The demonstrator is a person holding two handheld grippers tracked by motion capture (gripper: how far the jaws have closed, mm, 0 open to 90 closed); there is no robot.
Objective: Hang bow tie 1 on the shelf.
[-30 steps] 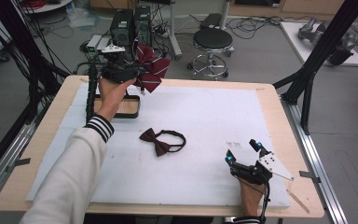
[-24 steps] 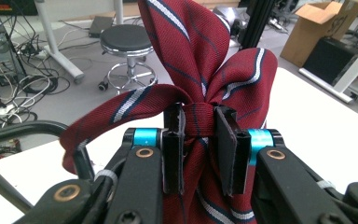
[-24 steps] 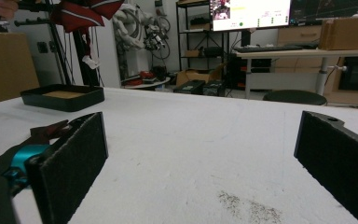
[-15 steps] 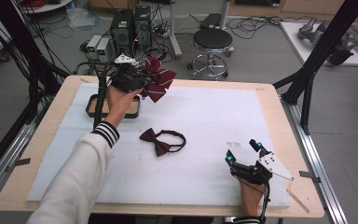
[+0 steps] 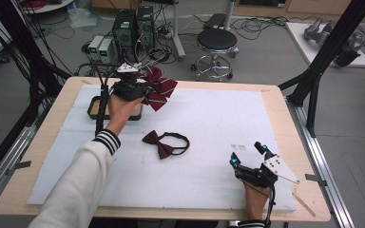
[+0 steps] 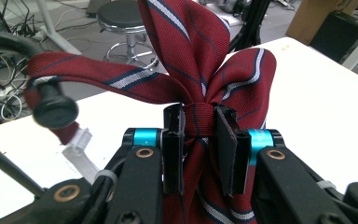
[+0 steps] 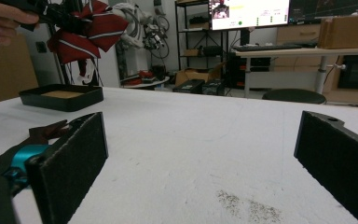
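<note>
Two bow ties show from the high view: a striped bow (image 5: 158,90) of woven red cloth, held above the far left of the white-covered bench (image 5: 266,123) by the left gripper (image 5: 132,88), its loops fanning right; and a plain bow (image 5: 164,142) lying flat mid-bench, long axis running left to right. A shallow black tray (image 5: 94,107) sits under the left hand. The right gripper (image 5: 247,159) rests near the front edge. In the left gripper view the jaws clamp the bow's narrow knot, pointed loops spreading upward. In the right gripper view the foam-padded jaws stand wide apart, holding nothing.
</note>
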